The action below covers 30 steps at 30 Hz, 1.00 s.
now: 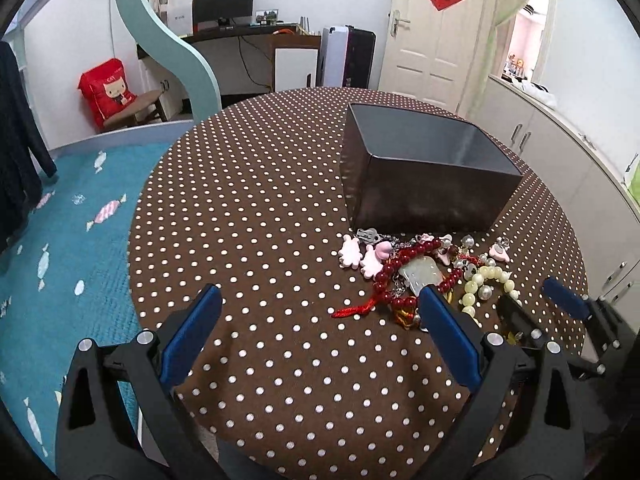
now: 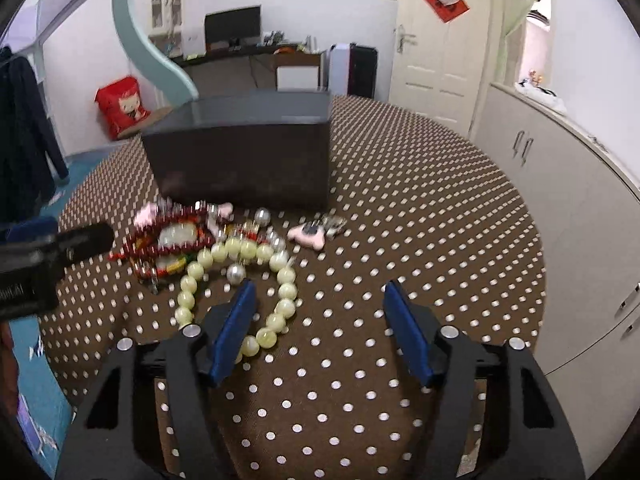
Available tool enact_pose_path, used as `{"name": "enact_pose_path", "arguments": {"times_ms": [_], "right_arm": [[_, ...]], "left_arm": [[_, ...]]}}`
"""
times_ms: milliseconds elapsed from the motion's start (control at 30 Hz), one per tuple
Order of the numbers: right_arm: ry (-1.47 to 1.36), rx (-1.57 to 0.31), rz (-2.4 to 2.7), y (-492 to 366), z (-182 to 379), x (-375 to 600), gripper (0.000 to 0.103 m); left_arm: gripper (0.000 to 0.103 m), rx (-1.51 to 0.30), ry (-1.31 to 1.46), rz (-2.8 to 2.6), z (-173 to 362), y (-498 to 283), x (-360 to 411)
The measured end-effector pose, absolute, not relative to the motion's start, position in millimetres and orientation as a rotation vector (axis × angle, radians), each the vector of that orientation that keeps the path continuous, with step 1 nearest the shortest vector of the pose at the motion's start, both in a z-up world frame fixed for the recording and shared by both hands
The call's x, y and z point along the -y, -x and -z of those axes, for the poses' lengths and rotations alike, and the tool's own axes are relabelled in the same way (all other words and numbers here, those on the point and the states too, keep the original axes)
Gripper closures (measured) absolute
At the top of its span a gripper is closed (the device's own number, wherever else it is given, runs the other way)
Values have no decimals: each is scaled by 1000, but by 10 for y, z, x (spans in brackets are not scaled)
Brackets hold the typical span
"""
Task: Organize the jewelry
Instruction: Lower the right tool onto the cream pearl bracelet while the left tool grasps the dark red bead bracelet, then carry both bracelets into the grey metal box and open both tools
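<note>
A pile of jewelry lies on the polka-dot table in front of an open black box [image 1: 424,168], also in the right wrist view [image 2: 244,156]. It holds a red bead bracelet [image 1: 404,276], a pale green bead bracelet [image 2: 240,272], pink charms [image 1: 356,254] and silver beads. My left gripper [image 1: 320,332] is open and empty, just left of and nearer than the pile. My right gripper [image 2: 320,324] is open and empty; its left finger [image 2: 234,330] stands over the green bracelet's near end. The right gripper [image 1: 536,312] also shows in the left view.
The round table [image 1: 260,220] has a brown dotted cloth. A blue bed [image 1: 68,240] lies to the left. White cabinets [image 2: 560,200] stand to the right. A desk with a monitor [image 1: 224,4] and a door are at the back.
</note>
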State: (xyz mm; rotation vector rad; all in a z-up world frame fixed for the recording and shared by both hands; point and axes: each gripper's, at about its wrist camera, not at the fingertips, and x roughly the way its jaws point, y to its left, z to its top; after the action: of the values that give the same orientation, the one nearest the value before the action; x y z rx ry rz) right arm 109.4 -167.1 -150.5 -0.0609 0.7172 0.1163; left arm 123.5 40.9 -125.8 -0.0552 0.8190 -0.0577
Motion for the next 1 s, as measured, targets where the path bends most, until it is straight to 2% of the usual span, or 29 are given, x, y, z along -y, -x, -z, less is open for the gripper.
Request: {"name": "enact_pose_path", "arguments": {"times_ms": [67, 233, 367, 400, 433, 600, 633, 667, 733, 767, 800, 833, 1000], "right_arm": [[67, -712, -133, -1080, 1514, 1658, 47], [87, -701, -187, -1050, 1515, 1628, 76], [86, -701, -195, -1067, 1503, 1661, 86], [83, -702, -193, -1069, 1499, 1674, 92], [75, -702, -195, -1071, 1498, 1703, 93], [84, -694, -209, -1062, 1496, 1715, 93], [88, -692, -210, -1057, 1503, 1708, 93], [85, -692, -213, -1053, 1510, 1712, 93], [77, -693, -221, -1060, 1503, 1722, 93], [75, -693, -223, -1063, 1501, 1727, 93], [72, -692, -224, -1061, 1502, 1732, 93], [70, -692, -226, -1055, 1503, 1746, 93], [50, -694, -237, -1053, 1499, 1822, 93]], "left_arm": [[5, -831, 58, 56, 1271, -1288, -385], [5, -842, 62, 62, 1283, -1406, -317], [7, -867, 67, 65, 1336, -1508, -275], [18, -872, 69, 65, 1350, -1526, -269], [37, -885, 72, 66, 1379, -1557, -267], [40, -898, 49, 60, 1421, -1613, -232], [43, -899, 41, 59, 1422, -1611, -223], [46, -901, 32, 64, 1420, -1604, -213], [68, -905, 28, 85, 1412, -1586, -179], [75, -907, 34, 102, 1407, -1582, -174], [86, -908, 42, 117, 1405, -1573, -176], [92, -909, 73, 145, 1408, -1575, -190], [95, -878, 202, 202, 1387, -1534, -344]]}}
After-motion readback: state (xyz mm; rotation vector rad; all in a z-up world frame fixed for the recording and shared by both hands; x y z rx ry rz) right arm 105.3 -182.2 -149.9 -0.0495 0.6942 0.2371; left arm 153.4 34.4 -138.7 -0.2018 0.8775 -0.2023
